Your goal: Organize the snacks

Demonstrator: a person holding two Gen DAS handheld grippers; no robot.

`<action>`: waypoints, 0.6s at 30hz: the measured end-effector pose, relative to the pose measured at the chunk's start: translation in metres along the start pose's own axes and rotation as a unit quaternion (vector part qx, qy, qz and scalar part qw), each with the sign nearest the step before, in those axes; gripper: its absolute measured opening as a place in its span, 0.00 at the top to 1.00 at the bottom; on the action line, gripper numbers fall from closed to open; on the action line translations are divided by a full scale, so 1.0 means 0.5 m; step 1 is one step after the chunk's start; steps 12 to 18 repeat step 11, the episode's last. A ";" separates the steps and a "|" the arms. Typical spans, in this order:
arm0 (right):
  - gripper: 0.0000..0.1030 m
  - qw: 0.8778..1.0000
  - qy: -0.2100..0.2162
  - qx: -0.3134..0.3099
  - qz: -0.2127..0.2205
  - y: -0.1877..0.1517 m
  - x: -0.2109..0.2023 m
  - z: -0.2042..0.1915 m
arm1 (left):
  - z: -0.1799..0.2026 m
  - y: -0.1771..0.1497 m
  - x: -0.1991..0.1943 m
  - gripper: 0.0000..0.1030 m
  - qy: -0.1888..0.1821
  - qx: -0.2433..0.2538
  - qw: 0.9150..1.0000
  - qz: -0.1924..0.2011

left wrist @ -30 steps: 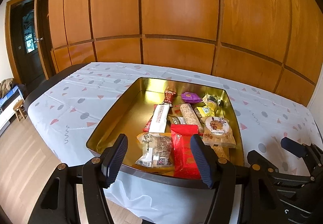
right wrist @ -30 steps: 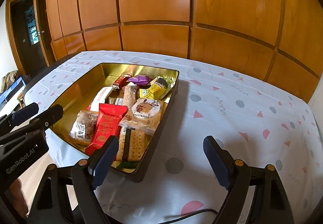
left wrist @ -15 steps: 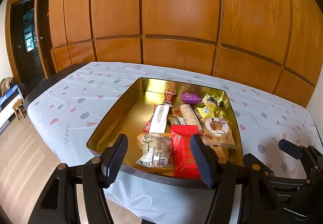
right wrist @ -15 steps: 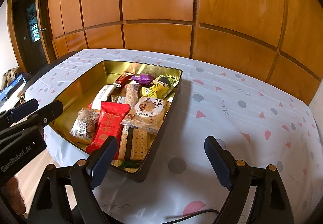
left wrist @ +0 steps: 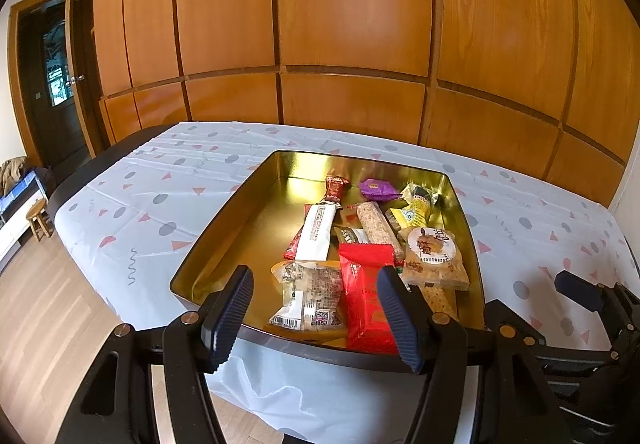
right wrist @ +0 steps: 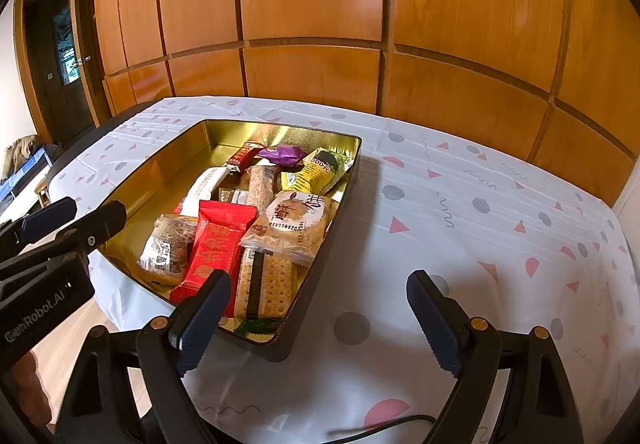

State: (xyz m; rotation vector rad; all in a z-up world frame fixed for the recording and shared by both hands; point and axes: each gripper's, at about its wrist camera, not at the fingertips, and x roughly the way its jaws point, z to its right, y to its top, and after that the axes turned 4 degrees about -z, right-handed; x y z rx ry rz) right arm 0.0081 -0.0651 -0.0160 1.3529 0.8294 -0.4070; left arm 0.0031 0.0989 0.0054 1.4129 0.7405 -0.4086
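Snacks [right wrist: 256, 219] lie gathered in the gold tin [right wrist: 160, 167], crowded toward its right half while the left half shows bare gold floor. In the right wrist view the red packet [right wrist: 216, 244] sits at centre, overlapping the brown pastry bag [right wrist: 168, 244] to its left; the round-label pastry [right wrist: 292, 224] rests on the striped cracker pack [right wrist: 264, 284] at lower centre. Further back, toward the upper middle, you see the white bar [right wrist: 204, 183], the oat bar [right wrist: 260, 183], the yellow packet [right wrist: 316, 171] and the purple sweet [right wrist: 284, 153].

The tin stands on the bench [right wrist: 460, 211], whose cloth shows no loose snack in either view. By my reading, the gathering is done or nearly so, and you are at a pause between picks.

Your left hand-held gripper [left wrist: 314, 314] hovers at the tin's near rim with jaws apart and nothing between them. Your right hand-held gripper [right wrist: 320, 318] hangs over the tin's near right corner, jaws spread wide and empty.

If you mean to tidy further, the next move likely calls for dropping onto one top-lying packet, such as the red one, gripping its flat edges without dragging its neighbours, and shifting it into the bare left half.
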 end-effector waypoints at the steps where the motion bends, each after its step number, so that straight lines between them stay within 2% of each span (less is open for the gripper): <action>1: 0.13 1.000 0.000 0.001 0.000 0.000 0.001 0.000 | 0.001 0.000 0.001 0.37 0.001 0.001 1.000 -0.001; 3: 0.12 1.000 0.001 0.001 -0.001 -0.001 0.003 0.001 | 0.002 0.000 0.003 0.40 -0.003 0.001 1.000 -0.002; 4: 0.12 1.000 0.001 0.001 -0.002 0.000 0.004 0.002 | 0.002 0.000 0.003 0.43 -0.003 0.001 1.000 0.000; 5: 0.12 1.000 0.002 0.001 -0.002 -0.001 0.005 0.001 | 0.002 0.000 0.002 0.50 0.000 0.000 1.000 0.005; 6: 0.12 1.000 0.002 0.001 -0.003 -0.001 0.006 0.002 | 0.001 0.001 0.002 0.52 0.001 0.000 1.000 0.007; 11: 0.12 1.000 0.005 0.005 -0.004 0.000 0.010 0.006 | -0.006 0.004 0.017 0.53 -0.014 -0.008 1.000 -0.012; 18: 0.12 1.000 0.005 0.005 -0.004 0.000 0.010 0.006 | -0.006 0.004 0.017 0.53 -0.014 -0.008 1.000 -0.012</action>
